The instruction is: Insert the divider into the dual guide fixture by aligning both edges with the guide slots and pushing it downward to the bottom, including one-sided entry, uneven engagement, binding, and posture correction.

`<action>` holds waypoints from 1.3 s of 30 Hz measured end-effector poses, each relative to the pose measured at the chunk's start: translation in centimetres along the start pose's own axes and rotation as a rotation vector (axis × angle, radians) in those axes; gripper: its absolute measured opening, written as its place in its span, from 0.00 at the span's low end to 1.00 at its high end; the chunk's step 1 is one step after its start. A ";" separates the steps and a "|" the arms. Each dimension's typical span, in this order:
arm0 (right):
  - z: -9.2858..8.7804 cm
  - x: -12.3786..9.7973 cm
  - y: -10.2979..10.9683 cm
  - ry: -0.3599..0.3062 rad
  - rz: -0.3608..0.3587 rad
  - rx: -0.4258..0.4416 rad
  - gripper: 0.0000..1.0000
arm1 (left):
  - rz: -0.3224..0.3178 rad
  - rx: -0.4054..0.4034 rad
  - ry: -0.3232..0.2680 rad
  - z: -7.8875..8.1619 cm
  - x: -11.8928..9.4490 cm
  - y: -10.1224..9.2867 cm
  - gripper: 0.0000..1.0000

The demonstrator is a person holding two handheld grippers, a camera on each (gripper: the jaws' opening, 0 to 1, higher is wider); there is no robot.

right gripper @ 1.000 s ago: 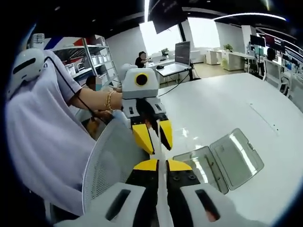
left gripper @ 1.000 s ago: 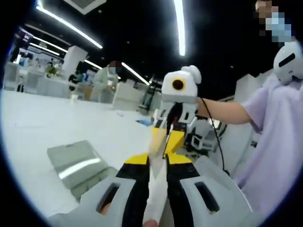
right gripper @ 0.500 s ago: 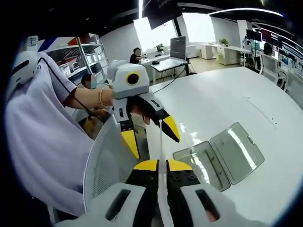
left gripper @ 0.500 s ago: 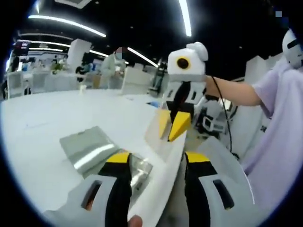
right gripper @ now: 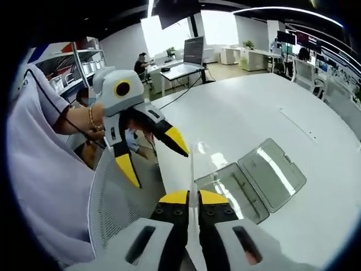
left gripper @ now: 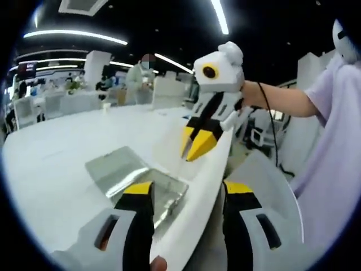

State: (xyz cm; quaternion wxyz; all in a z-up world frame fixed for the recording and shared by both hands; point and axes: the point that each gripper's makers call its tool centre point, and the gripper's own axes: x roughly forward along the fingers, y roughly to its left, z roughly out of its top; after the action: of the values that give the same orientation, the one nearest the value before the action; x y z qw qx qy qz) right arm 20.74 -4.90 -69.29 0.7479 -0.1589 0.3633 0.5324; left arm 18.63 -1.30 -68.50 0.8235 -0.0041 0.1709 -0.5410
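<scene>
The left gripper (right gripper: 155, 153) is spread wide, the divider (left gripper: 197, 200) lying loosely between its jaws. The right gripper (left gripper: 196, 145) is clamped on the divider's far edge. On the table (right gripper: 265, 107), the clear fixture (right gripper: 251, 180), seemingly lying open, is well apart; insertion is not yet begun.

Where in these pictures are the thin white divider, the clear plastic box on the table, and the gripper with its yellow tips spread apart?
divider (left gripper: 206, 186), left gripper view, its flat face.
clear box (right gripper: 272, 175), right gripper view, its open lid.
left gripper (right gripper: 158, 161), right gripper view, between its yellow tips.
</scene>
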 end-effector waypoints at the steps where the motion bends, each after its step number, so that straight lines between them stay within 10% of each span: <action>1: 0.0 0.0 0.0 0.000 -0.012 0.005 0.00 | 0.002 0.002 0.000 0.0 -0.2 0.0 0.46; 25: -0.2 -0.4 -3.5 -0.004 -0.358 0.648 0.00 | -0.047 0.065 -0.022 -0.1 -1.8 -0.8 0.47; 39: -0.8 0.6 -5.8 0.087 -0.413 0.800 0.00 | -0.051 0.046 -0.029 -0.7 -2.8 -0.6 0.47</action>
State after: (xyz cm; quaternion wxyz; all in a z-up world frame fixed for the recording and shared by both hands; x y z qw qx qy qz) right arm 25.84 -7.24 -71.17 0.8250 0.0513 0.5323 0.1826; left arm 16.92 1.11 -68.25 0.8118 0.0025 0.1463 -0.5654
